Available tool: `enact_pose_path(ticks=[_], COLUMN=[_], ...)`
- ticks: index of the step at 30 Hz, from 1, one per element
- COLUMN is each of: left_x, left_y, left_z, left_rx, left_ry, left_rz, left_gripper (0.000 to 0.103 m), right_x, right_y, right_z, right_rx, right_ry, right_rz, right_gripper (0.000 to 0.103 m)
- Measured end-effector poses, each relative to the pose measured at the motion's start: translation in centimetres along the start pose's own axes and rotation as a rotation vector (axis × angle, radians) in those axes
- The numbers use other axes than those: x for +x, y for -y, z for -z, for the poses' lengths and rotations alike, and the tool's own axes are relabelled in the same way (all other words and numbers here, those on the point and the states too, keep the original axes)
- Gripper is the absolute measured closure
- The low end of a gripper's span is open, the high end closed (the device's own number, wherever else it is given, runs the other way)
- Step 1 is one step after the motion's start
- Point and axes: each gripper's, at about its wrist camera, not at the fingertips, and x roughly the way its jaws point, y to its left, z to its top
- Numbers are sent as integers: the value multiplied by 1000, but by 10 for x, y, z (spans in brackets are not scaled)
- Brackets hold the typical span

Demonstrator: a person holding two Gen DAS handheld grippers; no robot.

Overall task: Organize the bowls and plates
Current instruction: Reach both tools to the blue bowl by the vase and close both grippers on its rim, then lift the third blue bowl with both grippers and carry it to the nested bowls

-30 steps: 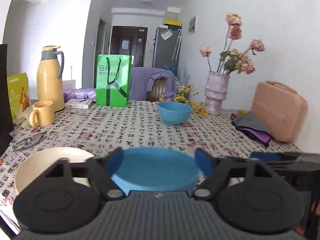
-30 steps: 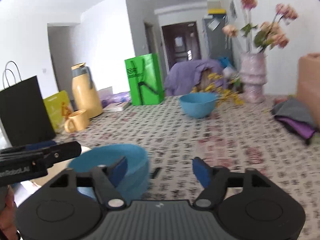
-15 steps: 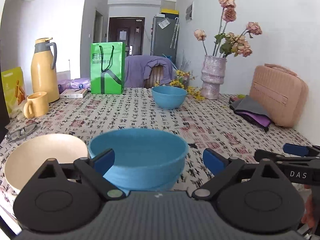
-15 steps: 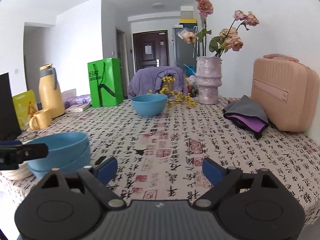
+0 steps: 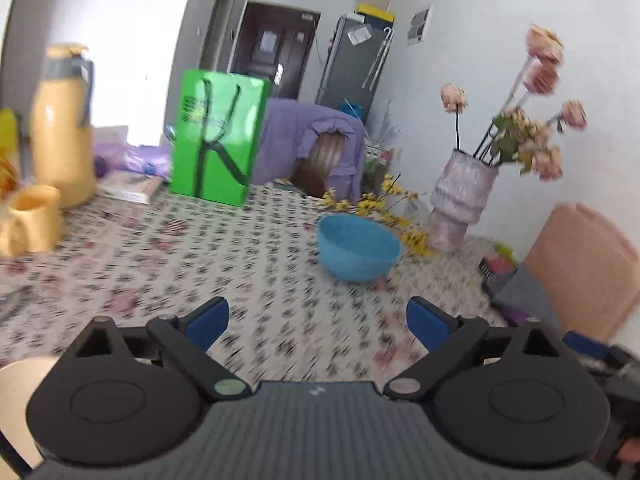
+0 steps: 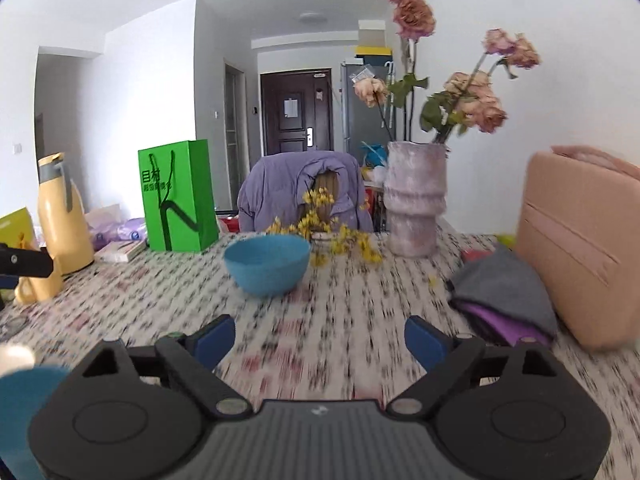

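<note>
A: What did the left wrist view hold?
B: One blue bowl (image 5: pixel 359 254) stood upright, mouth up, right of frame centre on the patterned tablecloth (image 5: pixel 168 264). A cream plate's (image 5: pixel 18 390) edge showed at lower left. The left gripper (image 5: pixel 316 322) was spread wide, nothing between its fingers. One green bag (image 5: pixel 220 136) stood at upper left, its print too blurred to read.

A: And the right wrist view?
B: The same blue bowl (image 6: pixel 267 265) sat upright at centre. A second blue bowl (image 6: pixel 28 392) edged in at lower left. The right gripper (image 6: pixel 318 338) was wide and empty. The green bag (image 6: pixel 176 196) read "目村"; the smaller line was illegible. One vase (image 6: pixel 414 200) stood right of centre.
</note>
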Motion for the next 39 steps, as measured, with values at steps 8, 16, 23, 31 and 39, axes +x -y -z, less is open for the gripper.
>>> enact_pose_path(ticks=[8, 16, 23, 31, 39], left_x=[132, 258, 328, 354, 340], left_y=[2, 18, 7, 0, 10], left_z=[-75, -88, -76, -63, -64], left_rx=[-56, 74, 22, 21, 24], left_ry=[-164, -295, -419, -482, -496], left_rz=[64, 37, 0, 10, 8], left_gripper=[6, 11, 47, 86, 87], right_x=[126, 251, 323, 337, 321], right_y=[21, 21, 8, -8, -5], right_z=[-67, -81, -58, -51, -62], right_rx=[75, 143, 190, 165, 155], right_ry=[-78, -195, -323, -342, -332], right_rz=[-25, -27, -64, -81, -65], right_gripper=[12, 14, 46, 87, 90])
